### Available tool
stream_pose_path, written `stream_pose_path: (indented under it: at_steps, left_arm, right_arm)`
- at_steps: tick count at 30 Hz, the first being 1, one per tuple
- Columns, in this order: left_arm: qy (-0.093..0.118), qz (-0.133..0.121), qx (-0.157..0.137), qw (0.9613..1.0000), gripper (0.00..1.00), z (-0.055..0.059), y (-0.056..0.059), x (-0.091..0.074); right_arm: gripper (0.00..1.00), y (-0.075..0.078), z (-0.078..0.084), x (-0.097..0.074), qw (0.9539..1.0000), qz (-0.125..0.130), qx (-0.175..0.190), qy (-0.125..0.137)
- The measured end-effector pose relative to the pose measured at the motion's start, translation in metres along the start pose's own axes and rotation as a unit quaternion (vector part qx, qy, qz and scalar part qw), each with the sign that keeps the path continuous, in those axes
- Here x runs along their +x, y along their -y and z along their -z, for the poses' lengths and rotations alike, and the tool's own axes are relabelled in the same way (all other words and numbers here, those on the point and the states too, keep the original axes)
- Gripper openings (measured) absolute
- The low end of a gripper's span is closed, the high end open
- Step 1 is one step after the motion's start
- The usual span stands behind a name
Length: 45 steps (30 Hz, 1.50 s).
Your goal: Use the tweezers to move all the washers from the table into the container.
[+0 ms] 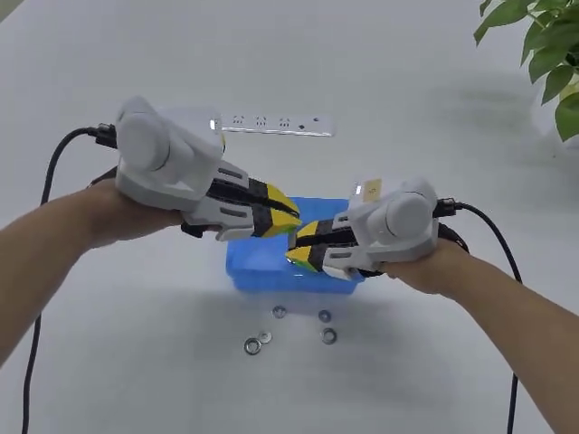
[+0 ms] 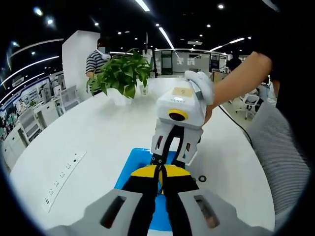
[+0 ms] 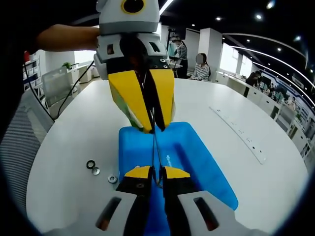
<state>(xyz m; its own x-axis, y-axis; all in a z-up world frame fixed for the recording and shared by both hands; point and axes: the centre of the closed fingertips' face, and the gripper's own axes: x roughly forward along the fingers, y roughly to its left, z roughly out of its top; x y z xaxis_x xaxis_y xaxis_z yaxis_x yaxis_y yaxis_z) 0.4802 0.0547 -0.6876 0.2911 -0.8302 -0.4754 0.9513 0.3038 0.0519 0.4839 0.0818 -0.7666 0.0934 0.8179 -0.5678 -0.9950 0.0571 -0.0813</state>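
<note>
The two grippers meet tip to tip over the blue container [image 3: 197, 157], which sits in the middle of the white table [image 1: 407, 90]. The left gripper [image 2: 158, 173] has its yellow jaws pressed together on the top end of the thin metal tweezers [image 3: 154, 147]. The right gripper [image 3: 156, 173] has its jaws pressed in on the other end of the tweezers, one jaw on each side. The tweezers hang in the air between them, above the inside of the container.

The washers [image 1: 279, 312] lie on the table on the near side of the container, close to it but not touching it. Five show in the head view: three to the left and two to the right. One of them looks like a black ring in the right gripper view.

From the head view the grippers and hands cover the far part of the container.

A white power strip [image 1: 276, 125] lies flat on the far side of the container, well apart from it. A green plant [image 1: 543, 45] stands at the far right corner. A black cable [image 1: 45, 181] runs from each gripper. People [image 3: 199, 73] sit far off in the room.
</note>
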Motion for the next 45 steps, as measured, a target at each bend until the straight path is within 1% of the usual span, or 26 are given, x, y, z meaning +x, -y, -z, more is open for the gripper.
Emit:
stream_pose_path:
  at_steps: [6,14,18,26,31,35,41,45]
  left_arm:
    - [0.001,0.005,0.009,0.9999,0.07,-0.001,-0.001,0.001]
    - [0.0,0.006,0.007,1.0,0.05,0.0,0.0,0.001]
    - [-0.001,0.009,0.011,0.9999,0.05,-0.001,0.001,0.002]
    - [-0.008,0.009,0.014,0.9998,0.05,-0.001,0.001,0.002]
    - [-0.008,0.007,0.011,0.9999,0.05,-0.004,0.002,0.0]
    - [-0.012,0.007,0.005,0.9999,0.05,-0.006,0.002,-0.002]
    - [-0.014,0.003,0.006,0.9999,0.05,-0.014,0.004,-0.006]
    - [-0.016,0.001,0.003,0.9999,0.05,-0.019,0.006,-0.009]
  right_arm:
    - [0.1,0.0,0.0,0.0,1.0,-0.001,0.003,0.001]
    - [0.12,0.001,0.0,-0.001,1.0,0.003,0.0,-0.005]
    - [0.13,0.001,-0.001,-0.003,0.9999,0.007,0.009,-0.003]
    - [0.22,0.0,-0.008,-0.007,0.9998,0.014,0.015,0.003]
    - [0.25,0.002,-0.012,-0.013,0.9995,0.023,0.019,0.008]
    - [0.28,0.003,-0.017,-0.019,0.9989,0.03,0.031,0.016]
    - [0.31,0.001,-0.023,-0.031,0.9983,0.043,0.032,0.022]
    - [0.34,-0.002,-0.027,-0.039,0.9978,0.05,0.037,0.024]
